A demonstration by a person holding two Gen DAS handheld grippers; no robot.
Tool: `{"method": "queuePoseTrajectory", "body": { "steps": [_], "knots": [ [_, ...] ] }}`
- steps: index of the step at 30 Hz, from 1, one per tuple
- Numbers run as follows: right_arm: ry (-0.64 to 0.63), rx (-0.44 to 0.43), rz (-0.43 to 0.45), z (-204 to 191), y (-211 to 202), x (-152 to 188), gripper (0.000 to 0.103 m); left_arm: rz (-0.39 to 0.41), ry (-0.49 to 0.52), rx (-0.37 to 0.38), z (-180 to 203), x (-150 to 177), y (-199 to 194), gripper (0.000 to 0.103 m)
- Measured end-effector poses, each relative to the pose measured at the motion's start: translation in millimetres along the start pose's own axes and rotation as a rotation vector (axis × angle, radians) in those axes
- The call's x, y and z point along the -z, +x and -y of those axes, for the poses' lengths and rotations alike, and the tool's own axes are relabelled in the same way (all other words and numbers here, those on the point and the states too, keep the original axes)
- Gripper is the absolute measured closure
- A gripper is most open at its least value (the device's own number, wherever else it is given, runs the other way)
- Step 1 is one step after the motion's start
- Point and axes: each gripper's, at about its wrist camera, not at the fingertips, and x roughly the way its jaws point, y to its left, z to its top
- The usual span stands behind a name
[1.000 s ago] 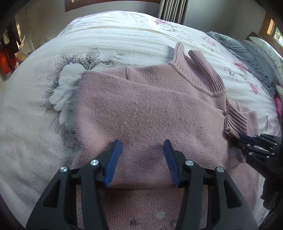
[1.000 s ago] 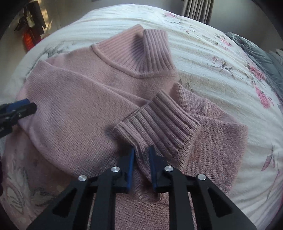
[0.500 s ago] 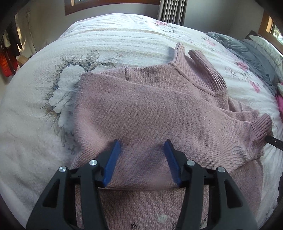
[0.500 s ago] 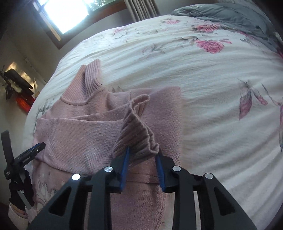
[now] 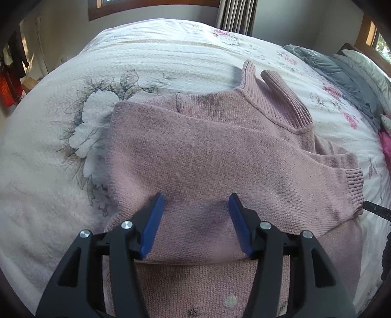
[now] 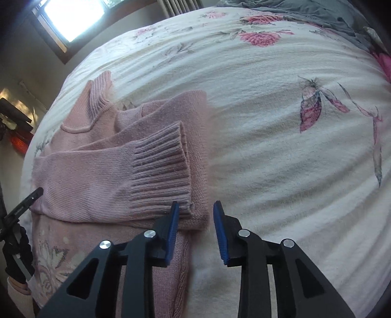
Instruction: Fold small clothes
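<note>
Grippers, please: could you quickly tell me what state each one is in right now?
Left gripper: open, holding nothing, over the pink sweater.
Right gripper: open, holding nothing, beside the sleeve cuff.

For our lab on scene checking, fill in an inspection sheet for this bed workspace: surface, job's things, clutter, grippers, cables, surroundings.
Surface: floral bedspread, lightly wrinkled.
Job's things: pink sweater lying flat, one sleeve folded across the body; ribbed cuff at the sweater's edge; collar standing up.
Clutter: grey bedding at the far side.
Grippers: left gripper over the sweater, jaws open; right gripper beside the cuff, jaws open, holding nothing.
Cables: nothing seen.
Surroundings: window, curtain.
</note>
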Motion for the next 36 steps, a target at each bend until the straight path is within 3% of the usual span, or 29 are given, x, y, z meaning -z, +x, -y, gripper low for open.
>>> {"method": "queuePoseTrajectory", "body": {
  "steps": [3,8,12,18,25,31,35,36],
  "knots": [
    [-0.014,0.008,0.035,-0.1,-7.3,1.1,0.073,0.01,0.03,-0.01,3.3,1.8,-2.5,0.048],
    [-0.065,-0.089,0.093,-25.1,-20.3,-6.7,0.073,0.033,0.021,0.038,8.4,-2.2,-16.4,0.046],
    [-0.09,-0.093,0.054,-42.3,-5.9,-11.6,0.073,0.008,0.009,0.046,7.1,-1.8,-10.3,0.046],
    [-0.056,-0.069,-0.014,-26.4,26.7,-4.4,0.077,0.009,0.038,0.037,2.0,5.3,-0.8,0.045],
    [-0.092,-0.034,-0.052,-36.9,22.8,-19.7,0.076,0.011,0.062,0.041,5.9,-3.7,-1.0,0.042],
    [-0.137,-0.13,0.02,-73.5,13.7,-67.3,0.067,0.067,0.111,0.037,21.9,-51.7,-0.9,0.041],
    [-0.166,-0.19,0.036,-109.9,35.1,-111.6,0.035,0.074,0.139,0.009,35.0,-98.9,18.4,0.041],
    [-0.167,-0.204,0.035,-117.5,41.3,-120.9,0.034,0.064,0.146,0.014,38.9,-111.4,25.1,0.041]
  ]
}}
